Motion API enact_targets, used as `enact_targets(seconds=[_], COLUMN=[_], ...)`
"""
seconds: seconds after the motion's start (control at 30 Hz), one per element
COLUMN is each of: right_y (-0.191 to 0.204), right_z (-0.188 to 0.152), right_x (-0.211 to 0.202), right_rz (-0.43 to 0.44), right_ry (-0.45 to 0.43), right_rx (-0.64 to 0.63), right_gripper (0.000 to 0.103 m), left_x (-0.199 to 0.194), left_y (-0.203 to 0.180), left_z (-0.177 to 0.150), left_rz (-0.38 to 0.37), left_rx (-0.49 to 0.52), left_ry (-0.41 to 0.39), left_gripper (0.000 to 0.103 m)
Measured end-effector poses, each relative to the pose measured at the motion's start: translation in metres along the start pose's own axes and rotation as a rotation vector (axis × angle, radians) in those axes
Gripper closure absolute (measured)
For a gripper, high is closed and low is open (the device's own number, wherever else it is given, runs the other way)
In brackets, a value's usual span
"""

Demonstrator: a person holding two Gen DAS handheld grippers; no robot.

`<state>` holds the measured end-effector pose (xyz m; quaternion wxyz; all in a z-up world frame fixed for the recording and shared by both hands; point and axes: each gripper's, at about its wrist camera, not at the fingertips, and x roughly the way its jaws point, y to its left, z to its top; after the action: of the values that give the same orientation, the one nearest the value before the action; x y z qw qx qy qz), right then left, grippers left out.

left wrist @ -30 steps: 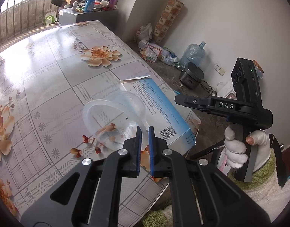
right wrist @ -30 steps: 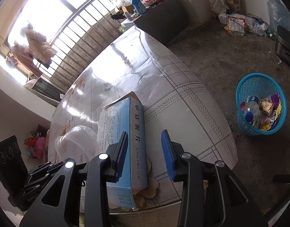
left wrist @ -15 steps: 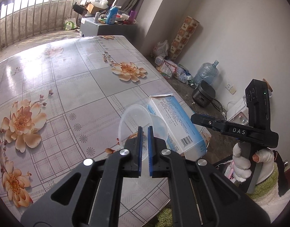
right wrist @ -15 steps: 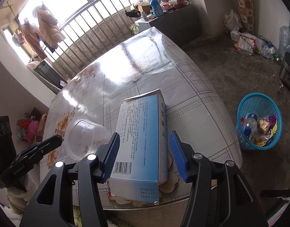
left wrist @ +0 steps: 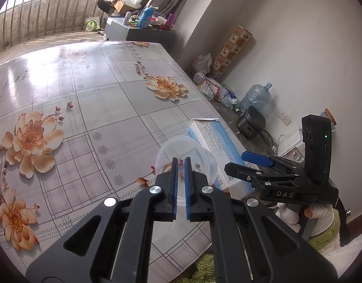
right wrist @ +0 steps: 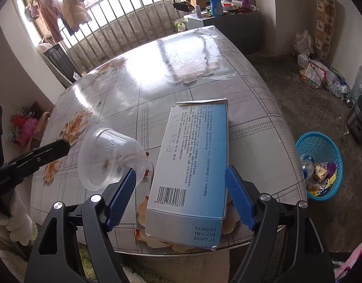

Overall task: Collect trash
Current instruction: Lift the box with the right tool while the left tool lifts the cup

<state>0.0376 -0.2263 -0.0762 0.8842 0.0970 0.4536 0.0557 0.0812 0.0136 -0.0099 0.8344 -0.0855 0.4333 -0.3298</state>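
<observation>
Since a second ago the right gripper (right wrist: 179,197) has been spreading its jaws a lot wider, and now they're straddling the near end of the blue box (right wrist: 193,162) without touching it. The box's near end is poking out over the table (right wrist: 157,89) edge, and its underside is hidden. The left gripper (left wrist: 180,184) is pinching the rim of the clear plastic cup (left wrist: 186,158), jaws nearly closed on it; the cup is tilting on its side just left of the box, and whether it's resting on the table is hard to tell. Lots of bare tabletop is sitting farther out. A blue trash basket (right wrist: 318,165) is standing on the floor to the right. Both grippers are angling downward, with white-gloved hands only partly showing.
</observation>
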Motion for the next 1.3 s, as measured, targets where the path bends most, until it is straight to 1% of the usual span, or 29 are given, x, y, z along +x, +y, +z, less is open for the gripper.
enact_targets(seconds=[0.1,0.23,0.33,0.4,0.5,0.67,0.97,1.13,1.2,1.23,1.3], right_y=[0.009,0.013,0.009,0.007,0.003,-0.002,0.000,0.000,-0.005,-0.007,-0.012], right_z=[-0.001,0.000,0.001,0.002,0.003,0.004,0.002,0.005,0.004,0.002,0.001], right_x=[0.003,0.008,0.010,0.010,0.010,0.007,0.017,0.028,0.030,0.031,0.029], right_rz=[-0.034,-0.087,-0.093,-0.100,-0.123,-0.137,-0.117,-0.140,-0.139,-0.134,-0.113], right_ry=[-0.003,-0.006,-0.014,-0.019,-0.026,-0.044,-0.014,0.009,0.020,0.021,0.021], right_rx=[-0.040,-0.065,-0.049,-0.033,-0.003,0.024,0.023,0.031,0.052,0.064,0.080], right_gripper=[0.020,0.020,0.020,0.020,0.020,0.020,0.020,0.020,0.020,0.021,0.028], left_x=[0.000,0.001,0.001,0.001,0.001,0.001,0.003,0.005,0.004,0.004,0.003], left_y=[0.001,0.000,0.000,-0.001,-0.001,-0.001,-0.002,-0.004,-0.005,-0.004,-0.004], left_z=[-0.001,-0.001,-0.001,-0.003,-0.004,-0.005,-0.005,-0.006,-0.006,-0.006,-0.007], left_rz=[-0.007,-0.017,-0.023,-0.024,-0.029,-0.031,-0.030,-0.036,-0.040,-0.043,-0.056], left_rx=[-0.001,0.002,0.005,0.007,0.013,0.020,0.022,0.021,0.023,0.025,0.024], left_ry=[0.003,0.004,0.002,-0.002,-0.001,0.003,0.009,0.010,0.010,0.009,0.009], left_gripper=[0.099,0.098,0.096,0.089,0.087,0.086,0.081,0.080,0.077,0.076,0.070])
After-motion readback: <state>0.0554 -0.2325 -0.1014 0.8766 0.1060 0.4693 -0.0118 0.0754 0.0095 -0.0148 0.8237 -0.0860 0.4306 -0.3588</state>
